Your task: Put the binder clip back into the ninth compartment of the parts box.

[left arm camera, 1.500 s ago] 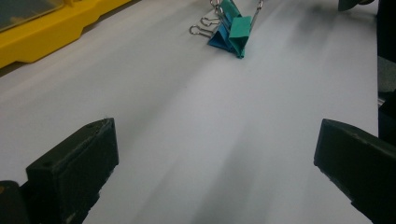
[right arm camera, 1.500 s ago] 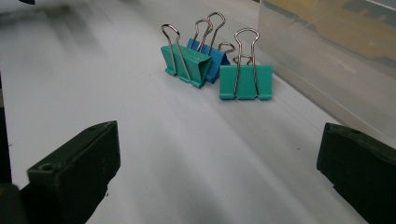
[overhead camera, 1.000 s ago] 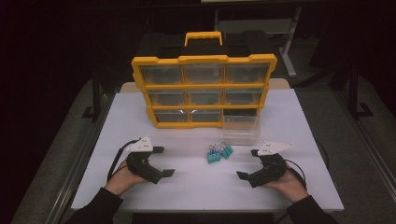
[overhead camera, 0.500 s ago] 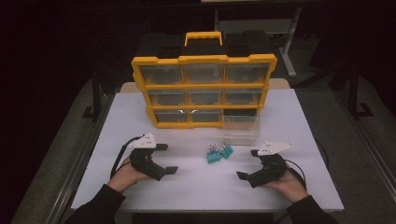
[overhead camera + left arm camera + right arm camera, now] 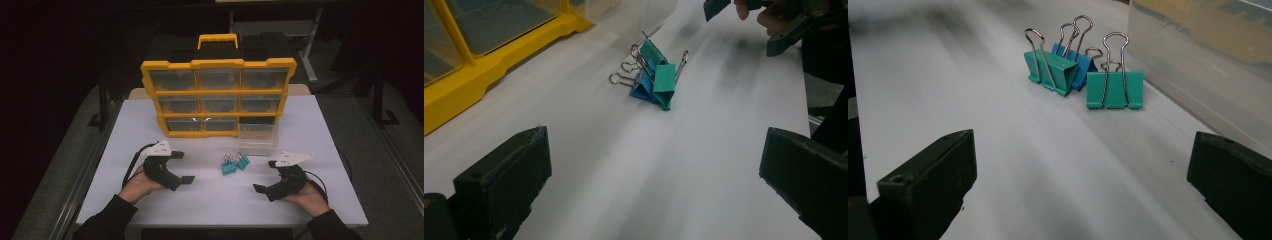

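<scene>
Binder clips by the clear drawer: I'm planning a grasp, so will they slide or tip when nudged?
The binder clips look small and light on the smooth white table, so they would probably slide. Their upright wire handles may flop. They sit bunched, so pushing one would likely move others.

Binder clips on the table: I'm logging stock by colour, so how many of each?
Teal binder clips: 2
Blue binder clips: 1
Total: 3, bunched beside the clear drawer.
</scene>
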